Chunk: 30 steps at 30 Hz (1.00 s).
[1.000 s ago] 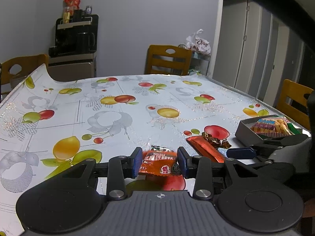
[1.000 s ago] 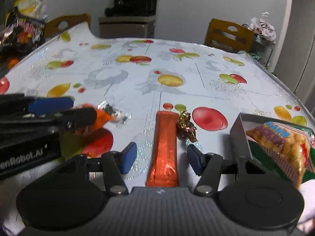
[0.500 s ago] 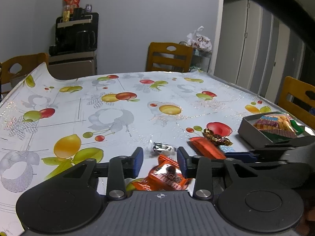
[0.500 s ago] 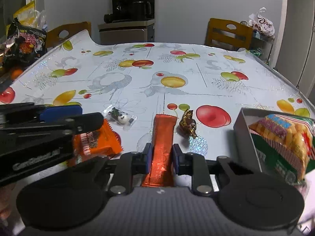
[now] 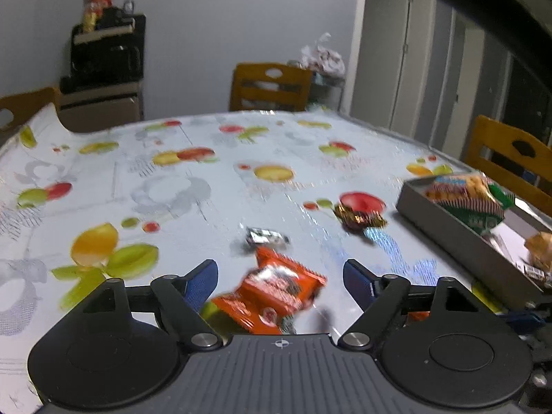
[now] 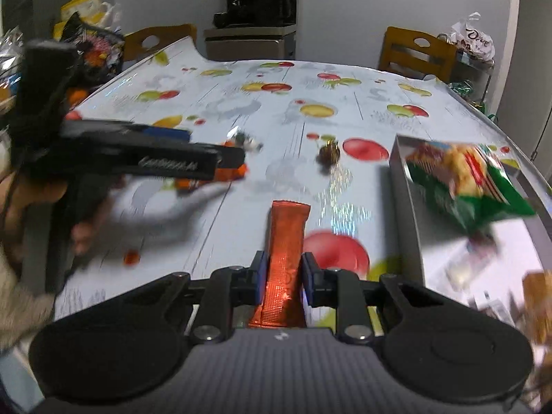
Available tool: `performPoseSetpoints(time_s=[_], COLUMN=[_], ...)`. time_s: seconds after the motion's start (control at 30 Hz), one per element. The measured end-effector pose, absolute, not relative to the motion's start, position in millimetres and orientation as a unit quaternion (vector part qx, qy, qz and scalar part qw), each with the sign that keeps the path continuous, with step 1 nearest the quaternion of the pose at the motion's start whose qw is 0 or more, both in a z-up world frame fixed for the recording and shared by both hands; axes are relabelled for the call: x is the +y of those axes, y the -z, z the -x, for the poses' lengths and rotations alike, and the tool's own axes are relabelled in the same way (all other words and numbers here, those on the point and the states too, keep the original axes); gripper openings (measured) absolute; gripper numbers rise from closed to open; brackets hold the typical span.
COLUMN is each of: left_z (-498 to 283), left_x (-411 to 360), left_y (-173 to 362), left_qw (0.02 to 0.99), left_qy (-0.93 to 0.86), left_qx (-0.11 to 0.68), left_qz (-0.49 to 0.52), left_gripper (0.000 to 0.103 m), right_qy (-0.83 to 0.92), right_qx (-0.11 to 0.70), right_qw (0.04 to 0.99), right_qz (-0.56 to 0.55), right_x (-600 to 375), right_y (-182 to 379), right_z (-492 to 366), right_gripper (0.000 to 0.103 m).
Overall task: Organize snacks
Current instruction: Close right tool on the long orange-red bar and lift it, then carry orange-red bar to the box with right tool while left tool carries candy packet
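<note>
Blue fingers (image 6: 259, 277) of the right gripper (image 6: 283, 279) are pressing from both sides on a long orange-red snack stick pack (image 6: 286, 248), holding it lifted and pointing away from the camera over the worktop (image 6: 276, 117), which is wearing a glossy fruit-print cloth. Just to its right the grey box (image 6: 407, 207) is sitting on the worktop with a green-and-yellow bag of puffed snacks (image 6: 462, 176) lying tilted across it. The left gripper (image 5: 280, 277) is standing with its jaws wide apart, having just been opening, and its blue fingers (image 5: 201, 281) are touching nothing; an orange snack packet (image 5: 276, 291) is lying loose between them, blurred, so whether it is resting on the cloth cannot be told. Just beyond that packet a small silver-and-black wrapped candy (image 5: 265, 236) is lying on the cloth, and farther right a gold-and-brown foil candy (image 5: 358, 215) is sitting near the grey box (image 5: 459, 241). In the right wrist view a person's hand (image 6: 41, 203) is gripping the left tool's black handle at the left edge. Wooden chairs (image 5: 272, 86) are standing around the far side of the worktop.
</note>
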<state>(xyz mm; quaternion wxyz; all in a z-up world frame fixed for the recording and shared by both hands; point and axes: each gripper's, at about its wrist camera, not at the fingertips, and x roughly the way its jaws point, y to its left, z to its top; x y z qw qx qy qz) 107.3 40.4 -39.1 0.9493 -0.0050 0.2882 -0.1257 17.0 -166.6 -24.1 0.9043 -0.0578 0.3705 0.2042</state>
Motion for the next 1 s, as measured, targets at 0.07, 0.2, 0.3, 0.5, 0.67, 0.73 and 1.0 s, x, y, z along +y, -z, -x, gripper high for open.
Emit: performPoseSetpoints(time_s=[0.07, 0.2, 0.3, 0.5, 0.67, 0.73, 1.0], left_z=[-107.8, -111.8, -112.7, -101.1, -84.3, -75.0, -48.4], left_x=[39.5, 35.8, 30.5, 17.5, 19.8, 17.1, 13.4], left_y=[39.9, 43.4, 46.8, 46.7, 39.6, 36.4, 21.8], left_qw=[0.949, 0.942, 0.935, 0.937, 0.937, 0.939, 0.943], left_qy=[0.123, 0.13, 0.143, 0.124, 0.128, 0.126, 0.131], left_qx=[0.291, 0.309, 0.326, 0.323, 0.325, 0.32, 0.306], left_qz=[0.003, -0.002, -0.012, -0.046, -0.015, -0.022, -0.028], left_gripper=[0.078, 0.077, 0.064, 0.052, 0.051, 0.051, 0.051], right_qy=[-0.212, -0.228, -0.243, -0.251, -0.254, -0.255, -0.255], right_qx=[0.37, 0.366, 0.367, 0.362, 0.352, 0.348, 0.335], right_qw=[0.903, 0.9, 0.895, 0.894, 0.897, 0.898, 0.903], right_qz=[0.054, 0.066, 0.07, 0.076, 0.084, 0.081, 0.087], right_x=[-172.6, -177.0, -178.9, -176.3, -170.7, -169.2, -166.5], right_y=[26.6, 30.5, 29.5, 28.1, 29.5, 30.2, 34.8], right_z=[-3.3, 18.1, 27.2, 26.9, 20.6, 18.1, 10.3], right_gripper=[0.021, 0.021, 0.021, 0.022, 0.035, 0.041, 0.043])
